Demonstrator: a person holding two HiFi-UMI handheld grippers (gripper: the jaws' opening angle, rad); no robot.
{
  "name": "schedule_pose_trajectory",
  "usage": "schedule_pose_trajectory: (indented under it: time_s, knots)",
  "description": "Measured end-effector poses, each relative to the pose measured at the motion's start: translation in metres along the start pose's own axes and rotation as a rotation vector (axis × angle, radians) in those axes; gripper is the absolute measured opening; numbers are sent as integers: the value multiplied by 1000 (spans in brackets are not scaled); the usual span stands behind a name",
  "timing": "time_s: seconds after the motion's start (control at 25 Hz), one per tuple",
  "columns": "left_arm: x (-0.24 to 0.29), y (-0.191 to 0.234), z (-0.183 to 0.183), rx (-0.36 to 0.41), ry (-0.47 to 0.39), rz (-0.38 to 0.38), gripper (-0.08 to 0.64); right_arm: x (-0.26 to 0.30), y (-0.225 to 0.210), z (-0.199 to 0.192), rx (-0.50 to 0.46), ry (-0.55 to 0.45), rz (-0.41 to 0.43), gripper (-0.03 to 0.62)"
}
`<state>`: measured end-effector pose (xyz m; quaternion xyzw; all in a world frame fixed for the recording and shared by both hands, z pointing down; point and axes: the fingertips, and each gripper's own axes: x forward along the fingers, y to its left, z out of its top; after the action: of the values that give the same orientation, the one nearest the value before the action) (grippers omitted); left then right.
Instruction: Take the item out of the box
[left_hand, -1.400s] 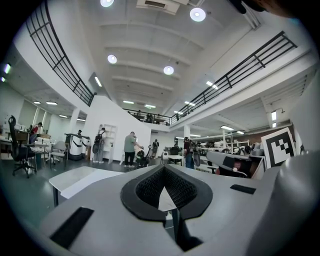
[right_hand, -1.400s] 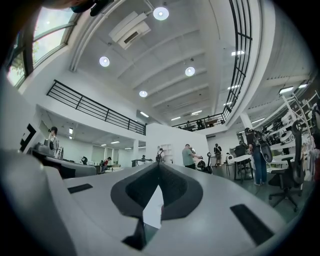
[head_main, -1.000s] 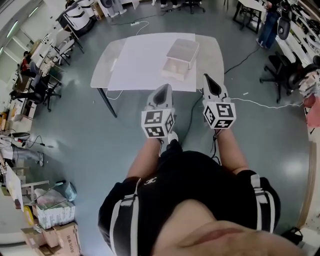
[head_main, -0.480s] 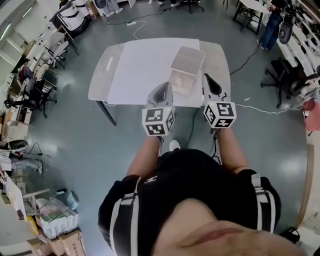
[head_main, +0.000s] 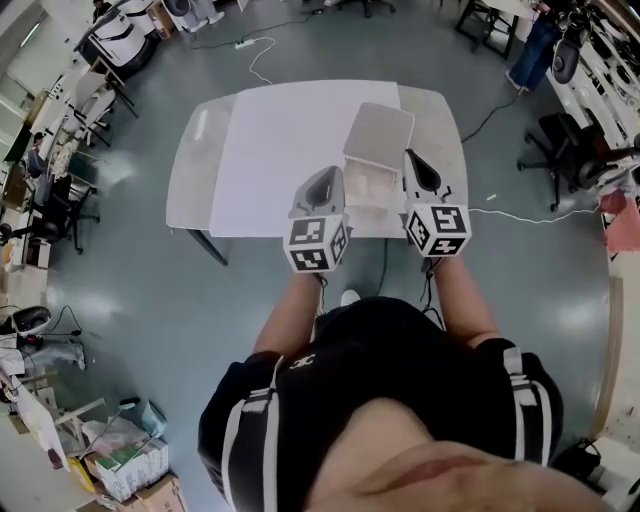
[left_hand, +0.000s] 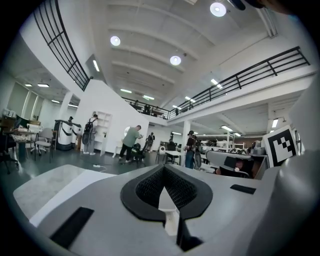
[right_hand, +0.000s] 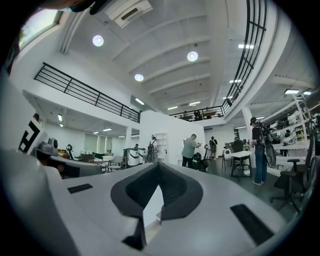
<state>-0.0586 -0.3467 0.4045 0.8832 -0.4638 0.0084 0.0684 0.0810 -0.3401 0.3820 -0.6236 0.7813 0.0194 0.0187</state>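
The left claw (head_main: 324, 182) and right claw (head_main: 416, 162) are held pressed together and empty above the counter's (head_main: 270, 150) near edge, with the box (head_main: 372, 188) set between the 2; its contents cannot be made out.

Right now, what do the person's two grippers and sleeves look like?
Both the left gripper and right gripper are pale grey wedges tapering to a point, lined with black ribbed pads. Each carries a white cube printed with black square markers. The person wears a black top with white-striped short sleeves.
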Motion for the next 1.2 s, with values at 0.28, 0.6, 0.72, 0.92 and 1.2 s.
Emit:
schedule_pose_trajectory:
  time_s: [0.28, 0.6, 0.72, 0.92, 1.2]
  knots:
    - [29, 24, -9, -17, 35, 4, 14, 30, -9, -19, 17, 37, -12, 12]
    - [44, 15, -15, -11, 53, 37, 12, 43, -26, -34, 33, 66, 25, 12]
    - [46, 14, -14, -7, 53, 58, 14, 47, -28, -37, 27, 75, 43, 12]
    - [52, 12, -15, -14, 53, 91, 14, 57, -36, -52, -5, 117, 55, 14]
    - [54, 13, -19, -32, 62, 127, 12, 69, -29, -92, 29, 272, 136, 95]
